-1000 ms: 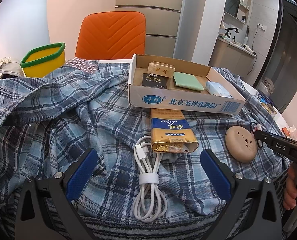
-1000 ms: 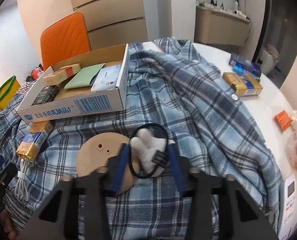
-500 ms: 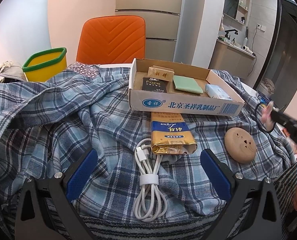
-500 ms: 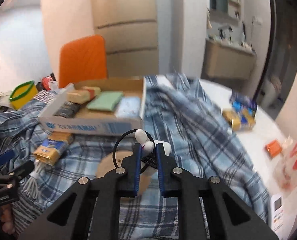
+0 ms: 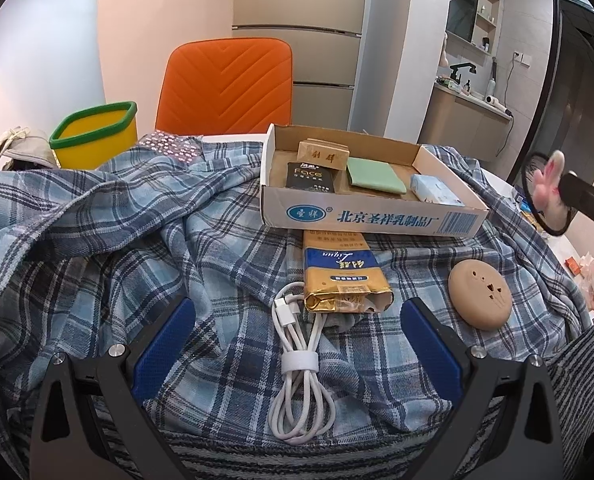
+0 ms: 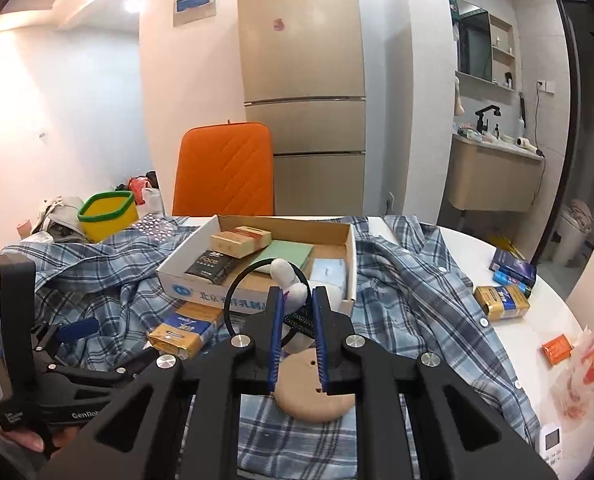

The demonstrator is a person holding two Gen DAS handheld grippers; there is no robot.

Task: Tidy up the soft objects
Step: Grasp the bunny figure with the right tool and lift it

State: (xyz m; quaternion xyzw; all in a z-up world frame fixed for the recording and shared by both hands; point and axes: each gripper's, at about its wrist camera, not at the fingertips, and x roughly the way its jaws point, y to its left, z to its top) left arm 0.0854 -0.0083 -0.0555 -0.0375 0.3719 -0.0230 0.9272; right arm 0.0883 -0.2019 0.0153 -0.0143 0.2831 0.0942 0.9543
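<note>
My right gripper point(image 6: 297, 300) is shut on a black hair tie with a white plush bunny point(image 6: 287, 276) and holds it in the air in front of the cardboard box point(image 6: 257, 304). The hair tie also shows at the right edge of the left wrist view point(image 5: 547, 184). My left gripper point(image 5: 297, 344) is open and empty, low over the plaid shirt point(image 5: 97, 260), with a coiled white cable point(image 5: 297, 360) between its fingers. The box point(image 5: 361, 216) holds a tan packet, a black packet, a green cloth point(image 5: 375, 174) and a pale blue tissue pack point(image 5: 433, 188).
A gold and blue packet point(image 5: 343, 280) lies in front of the box. A round tan disc point(image 5: 479, 300) lies to its right. A yellow bin with green rim point(image 5: 95, 134) and an orange chair point(image 5: 227, 84) stand behind. More packets point(image 6: 501, 300) lie on the white table at right.
My right gripper closed on the bunny hair tie next to the tan disc and lifted it up toward the box. My left gripper stayed open over the cable.
</note>
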